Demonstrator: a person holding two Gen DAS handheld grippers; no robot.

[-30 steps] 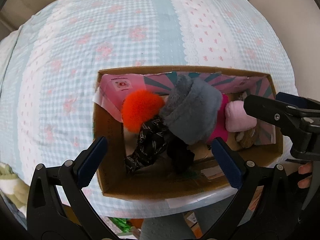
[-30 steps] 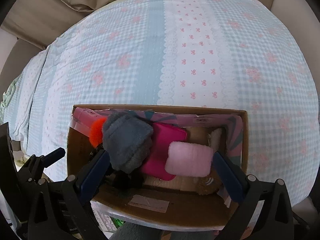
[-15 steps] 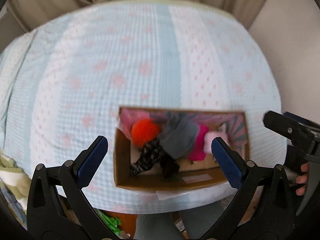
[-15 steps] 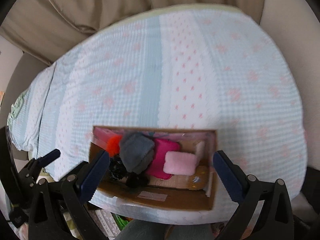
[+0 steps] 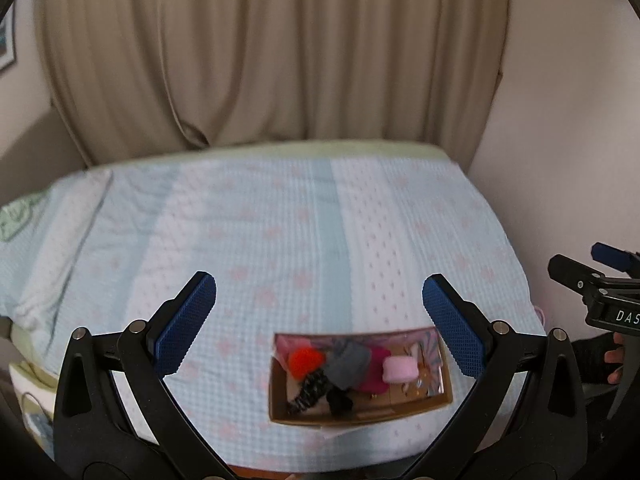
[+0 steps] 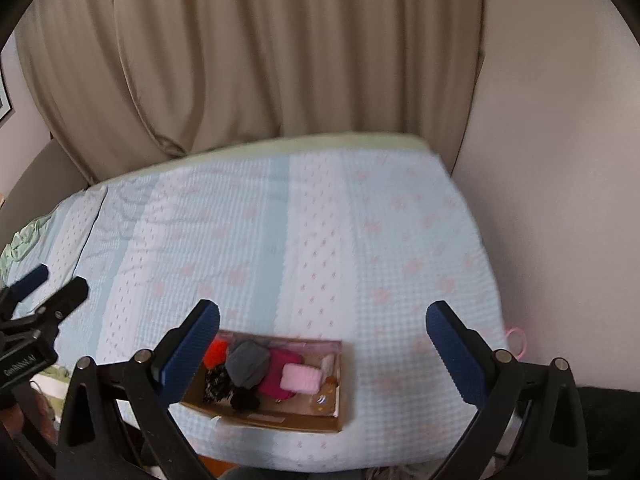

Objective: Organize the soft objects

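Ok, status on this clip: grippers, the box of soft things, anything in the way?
Left gripper open, empty. Right gripper open, empty. Cardboard box on bed, soft items inside: orange pom-pom, grey piece, pink pad. Nothing blocking.

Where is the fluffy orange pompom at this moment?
The fluffy orange pompom lies in the open cardboard box on the bed, at its left end in both views, beside the grey fleece item.

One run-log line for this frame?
left gripper open | right gripper open | soft items in brown cardboard box | checked bedspread
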